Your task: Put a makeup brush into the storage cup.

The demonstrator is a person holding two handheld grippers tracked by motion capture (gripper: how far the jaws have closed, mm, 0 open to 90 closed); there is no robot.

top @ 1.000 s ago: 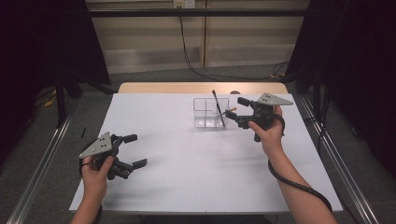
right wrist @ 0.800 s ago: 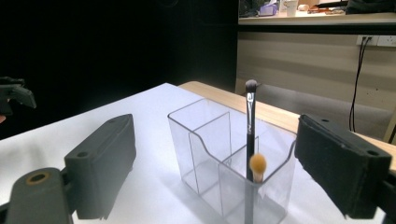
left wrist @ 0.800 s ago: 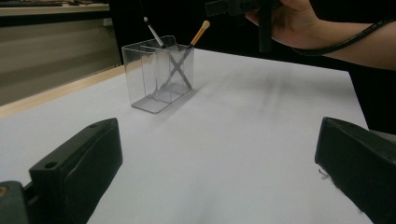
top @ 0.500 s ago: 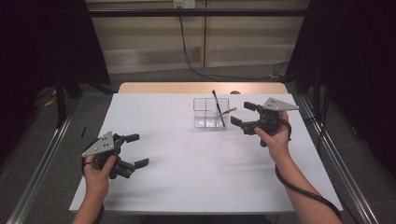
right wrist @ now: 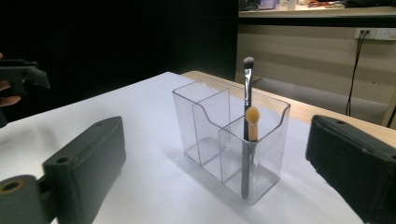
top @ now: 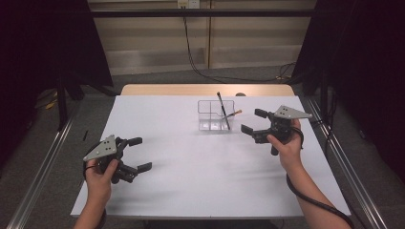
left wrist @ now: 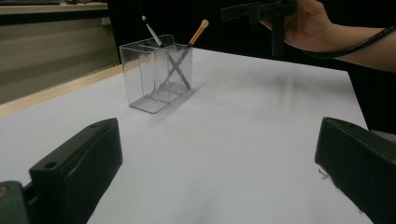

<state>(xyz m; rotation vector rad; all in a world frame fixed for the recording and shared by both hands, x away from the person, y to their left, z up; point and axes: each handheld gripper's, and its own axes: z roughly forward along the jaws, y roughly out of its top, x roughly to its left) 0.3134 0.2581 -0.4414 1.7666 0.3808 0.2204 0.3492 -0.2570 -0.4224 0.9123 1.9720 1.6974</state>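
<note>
**Both brushes stowed, jaws released**

The jaws of the right gripper (top: 255, 121) have just been opening and are now spread wide with nothing between them; they are held just beside the clear organizer (top: 217, 116), on its right in the high view, and are pointed toward it. The left gripper (top: 137, 153) is held near the front-left part of the bench (top: 191, 181), its jaws likewise apart and empty, well apart from the organizer.

The placing work is judged to be done or nearly so: two makeup brushes are seen inside the organizer, and no loose item is seen lying on the bench. What is left, if anything, is judged to be only the drawing back of the right hand.

The organizer is a transparent box divided into compartments, set toward the far middle of the bench. In the right gripper view, the dark-handled brush (right wrist: 247, 98) and the tan-tipped brush (right wrist: 252, 122) are seen in the same end compartment, the nearest one in that view. The dark one rises well above the rim; the tan one reaches just about to it. In the left gripper view their handles are seen crossed. The other compartments are seen to be empty.
</note>
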